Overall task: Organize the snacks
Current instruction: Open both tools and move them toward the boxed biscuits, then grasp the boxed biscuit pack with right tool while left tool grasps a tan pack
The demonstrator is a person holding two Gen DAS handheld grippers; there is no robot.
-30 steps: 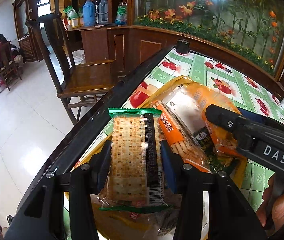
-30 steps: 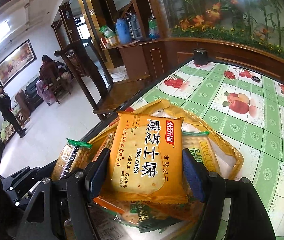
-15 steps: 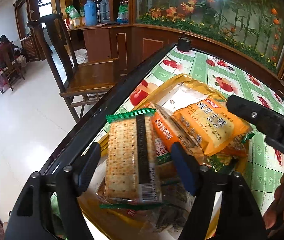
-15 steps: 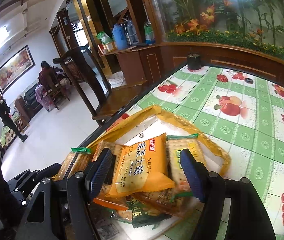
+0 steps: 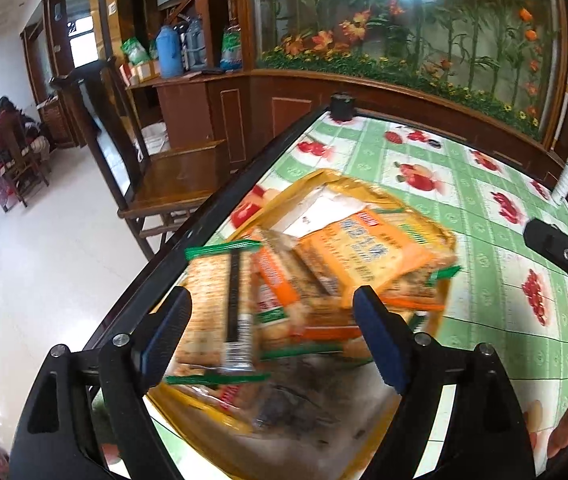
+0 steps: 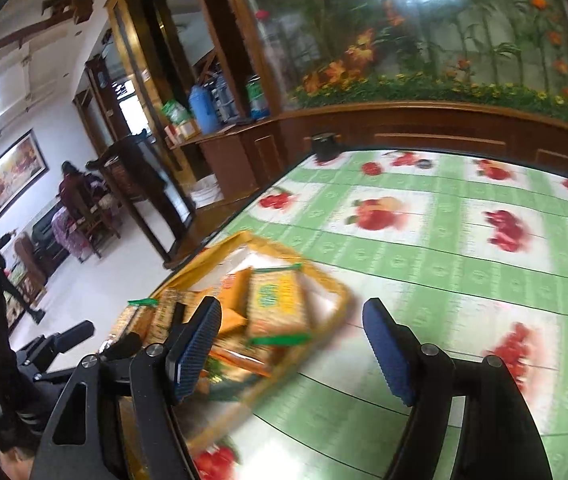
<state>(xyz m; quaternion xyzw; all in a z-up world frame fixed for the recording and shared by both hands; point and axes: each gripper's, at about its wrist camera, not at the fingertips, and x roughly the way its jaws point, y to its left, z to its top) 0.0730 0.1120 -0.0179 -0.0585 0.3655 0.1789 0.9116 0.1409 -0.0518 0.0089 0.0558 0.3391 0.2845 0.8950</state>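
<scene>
A yellow bag [image 5: 364,188] lies open near the table's left edge with several cracker packs in it. A green-edged cracker pack [image 5: 211,304] lies at its left, an orange biscuit pack [image 5: 364,252] on top. My left gripper [image 5: 273,336] is open and empty above the pile. In the right wrist view the bag [image 6: 267,248] and a green-edged pack [image 6: 279,300] sit left of centre. My right gripper [image 6: 292,344] is open and empty, above the bag's right side. The other gripper [image 5: 564,252] shows at the right edge of the left wrist view.
The table has a green fruit-print cloth [image 6: 444,248] and a dark rim [image 5: 211,216]. A small black cup [image 5: 343,106] stands at the far corner. A wooden chair [image 5: 171,176] stands left of the table. A flowered glass partition [image 5: 404,20] runs behind.
Both grippers opened and let go of their packs, which now lie in the bag. Both have pulled back; the right one swung to the right.
</scene>
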